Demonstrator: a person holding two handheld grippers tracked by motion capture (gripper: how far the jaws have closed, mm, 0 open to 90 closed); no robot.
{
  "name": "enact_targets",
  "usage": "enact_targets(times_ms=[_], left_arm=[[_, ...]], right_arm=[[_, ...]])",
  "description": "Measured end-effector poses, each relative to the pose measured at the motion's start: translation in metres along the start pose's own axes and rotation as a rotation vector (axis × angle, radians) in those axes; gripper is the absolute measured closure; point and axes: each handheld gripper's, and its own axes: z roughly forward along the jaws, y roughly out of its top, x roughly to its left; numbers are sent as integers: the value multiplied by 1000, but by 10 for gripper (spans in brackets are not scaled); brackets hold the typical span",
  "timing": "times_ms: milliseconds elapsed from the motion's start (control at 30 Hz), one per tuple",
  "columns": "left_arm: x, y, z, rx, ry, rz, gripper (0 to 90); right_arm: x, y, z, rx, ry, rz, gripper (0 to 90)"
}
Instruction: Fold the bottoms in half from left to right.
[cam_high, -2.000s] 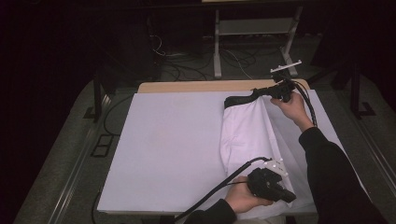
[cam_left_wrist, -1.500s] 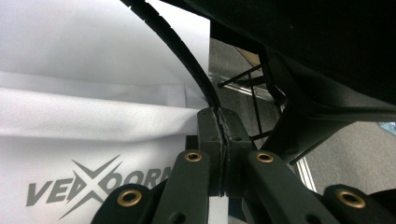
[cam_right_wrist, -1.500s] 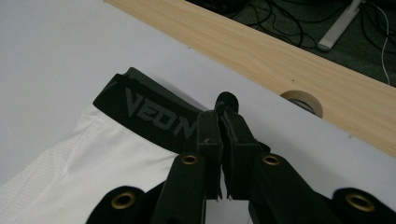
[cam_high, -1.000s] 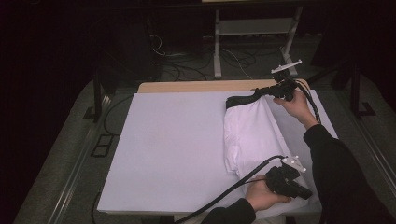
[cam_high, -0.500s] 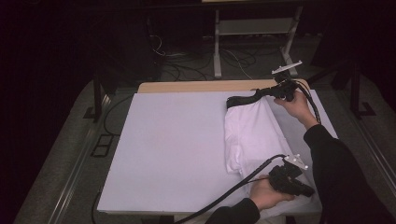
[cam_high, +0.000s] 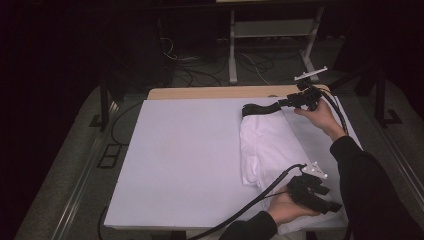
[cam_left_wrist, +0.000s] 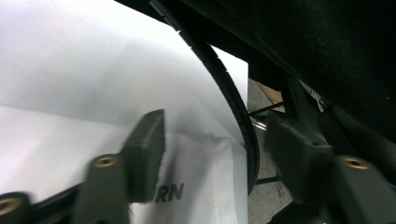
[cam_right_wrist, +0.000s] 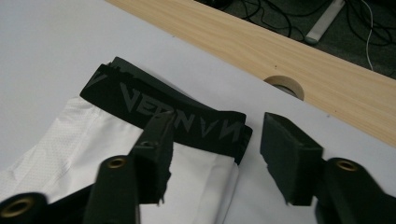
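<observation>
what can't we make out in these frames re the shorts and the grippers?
- Left gripper view: print on the white shorts reads "RN"; a jaw covers the rest.
- Right gripper view: black waistband lettering partly behind a jaw.
- High view: left gripper sits over the hem, contact hidden; right gripper jaws too small to judge.

Folded garment (cam_high: 272, 150) on the sheet (cam_high: 190, 160), right half of the table (cam_high: 210, 92), running from near the far edge toward the near edge. Waistband (cam_high: 260, 108) at the garment's far end, nearest the table's far edge; hem end near the near right corner. Right gripper (cam_high: 292, 102) at the far right corner, just right of the waistband. Left gripper (cam_high: 332, 205) at the near right corner, over the garment's near end. Cable (cam_high: 250, 202) trailing from there across the near edge. Cable hole (cam_right_wrist: 286, 85) in the bare strip along the far edge, behind the waistband.
</observation>
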Motion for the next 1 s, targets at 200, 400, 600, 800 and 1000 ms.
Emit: enact_targets(times_ms=[200,400,600,800,1000], left_arm=[[3,0,-9,-6,1,-14,172],[9,2,-19,-1,-2,-56,106],[13,5,-31,5,27,-56,0],[18,9,-46,-10,57,-44,0],[26,10,-66,-43,98,-45,0]], right_arm=[[0,-3,-10,-24,-2,9,198],[0,-6,-17,-31,5,16,10],[1,-9,-23,-45,17,28,0],[3,-12,-26,-51,26,30,0],[5,-15,-28,-53,31,34,0]])
